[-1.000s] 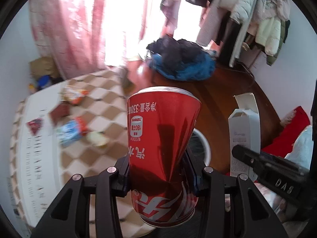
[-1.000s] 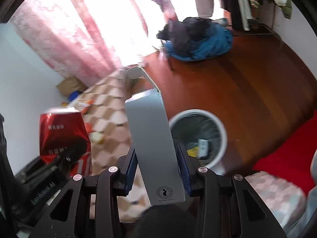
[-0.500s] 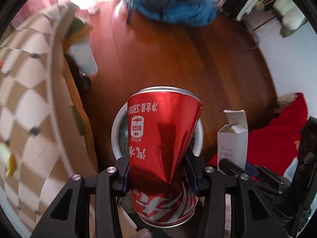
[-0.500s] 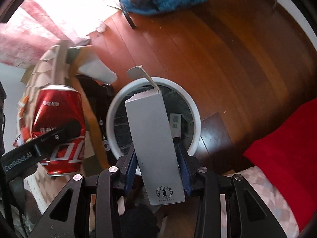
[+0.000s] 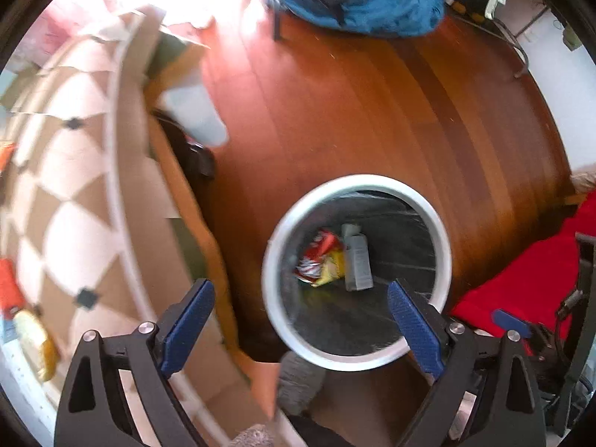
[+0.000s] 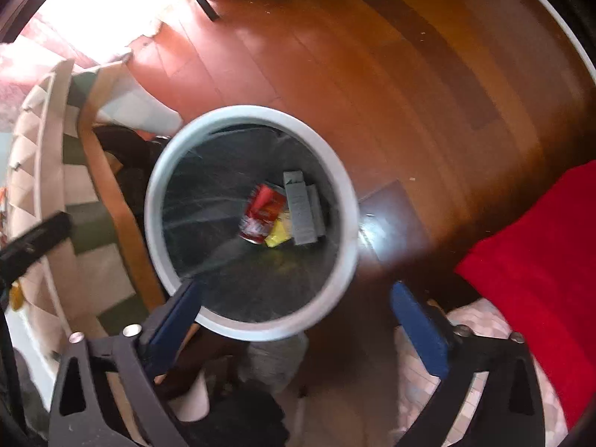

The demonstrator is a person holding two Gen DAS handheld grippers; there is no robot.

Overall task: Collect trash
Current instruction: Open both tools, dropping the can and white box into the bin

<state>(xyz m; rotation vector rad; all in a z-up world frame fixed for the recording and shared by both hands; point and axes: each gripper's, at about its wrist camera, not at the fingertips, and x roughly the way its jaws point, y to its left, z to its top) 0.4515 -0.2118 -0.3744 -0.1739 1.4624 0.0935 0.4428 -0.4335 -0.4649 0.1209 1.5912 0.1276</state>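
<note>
On the reddish-brown wooden floor (image 5: 335, 119) stands one round bin (image 5: 445, 246) with a pale rim and a dark liner, seen from straight above by both wrist cameras. At its bottom lie three pieces of trash close together: one red can (image 6: 262, 212) on its side, one grey carton (image 6: 300, 208) lying flat just beside it, and one yellow wrapper (image 6: 277, 236) touching the can's lower end. To the left of the bin runs a table edge covered by a tan-and-cream checkered cloth (image 5: 63, 171), and on that cloth, near the left border of the left view, rest an orange packet (image 5: 9, 290) and a yellowish packet (image 5: 33, 339), both blurred. Across the room, at the top, one blue heap of fabric (image 5: 372, 3) sits on the floor near bright window light. A red cushion or blanket (image 6: 532, 260) fills the right side. Two grippers show: the left gripper (image 5: 300, 316) hangs above the bin with its blue-padded jaws spread wide and nothing between them, and the right gripper (image 6: 298, 313) hangs over the bin's near rim, jaws likewise wide apart and holding nothing.
</note>
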